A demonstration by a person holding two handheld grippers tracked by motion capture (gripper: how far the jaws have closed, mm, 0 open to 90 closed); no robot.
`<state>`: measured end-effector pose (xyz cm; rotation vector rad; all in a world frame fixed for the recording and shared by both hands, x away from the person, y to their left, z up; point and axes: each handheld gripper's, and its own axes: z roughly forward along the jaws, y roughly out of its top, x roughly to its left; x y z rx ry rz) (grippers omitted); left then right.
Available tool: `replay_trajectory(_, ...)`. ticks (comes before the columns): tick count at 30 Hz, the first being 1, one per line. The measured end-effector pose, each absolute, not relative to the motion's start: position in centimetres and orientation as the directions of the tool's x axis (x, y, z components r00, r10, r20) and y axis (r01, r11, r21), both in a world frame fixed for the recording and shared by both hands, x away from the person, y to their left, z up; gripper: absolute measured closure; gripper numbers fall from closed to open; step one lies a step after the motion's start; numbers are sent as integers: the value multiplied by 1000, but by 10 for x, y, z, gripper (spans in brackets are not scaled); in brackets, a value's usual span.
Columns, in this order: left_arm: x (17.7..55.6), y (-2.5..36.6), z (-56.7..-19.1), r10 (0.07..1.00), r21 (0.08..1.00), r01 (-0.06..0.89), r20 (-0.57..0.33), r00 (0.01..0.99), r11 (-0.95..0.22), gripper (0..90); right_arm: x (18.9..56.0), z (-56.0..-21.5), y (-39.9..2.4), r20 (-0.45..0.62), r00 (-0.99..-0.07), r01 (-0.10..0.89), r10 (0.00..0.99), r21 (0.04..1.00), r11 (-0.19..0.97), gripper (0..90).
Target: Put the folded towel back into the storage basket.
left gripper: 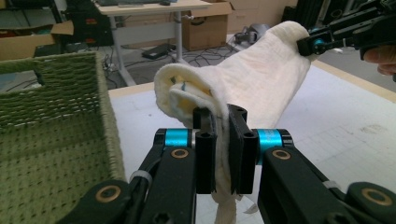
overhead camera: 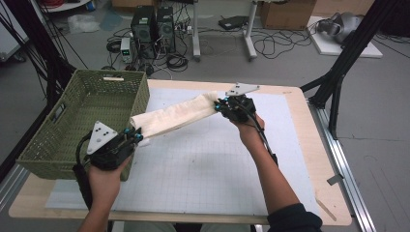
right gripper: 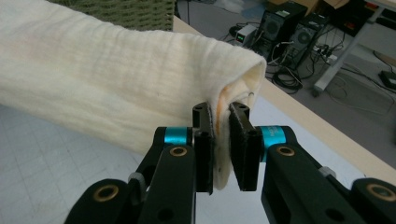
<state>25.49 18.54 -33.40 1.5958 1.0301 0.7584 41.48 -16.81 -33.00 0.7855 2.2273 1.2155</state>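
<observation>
Stretching one cloth (overhead camera: 176, 116) between two tongs, left (overhead camera: 137, 136), right (overhead camera: 221, 106).

A robotics lab set up for recording

Two black desktop computer towers (overhead camera: 153, 26) stand on the grey floor amid tangled black cables (overhead camera: 270, 46), with brown cardboard boxes (overhead camera: 285, 13), black metal rig struts (overhead camera: 345, 58) and a pale wooden table under a white gridded mat (overhead camera: 203, 164).

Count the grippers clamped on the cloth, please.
2. The left gripper pinches the cloth at its end beside the basket; the right gripper pinches the far end, above the table.
</observation>
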Motion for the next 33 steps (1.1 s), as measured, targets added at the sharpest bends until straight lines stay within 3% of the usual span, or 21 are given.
replay_trajectory(33, 223, 267, -322, 962, 977, 211, -39, 271, -20, 822, 453, -304, -42, -194, -816, 135, 545, 852, 506, 812)
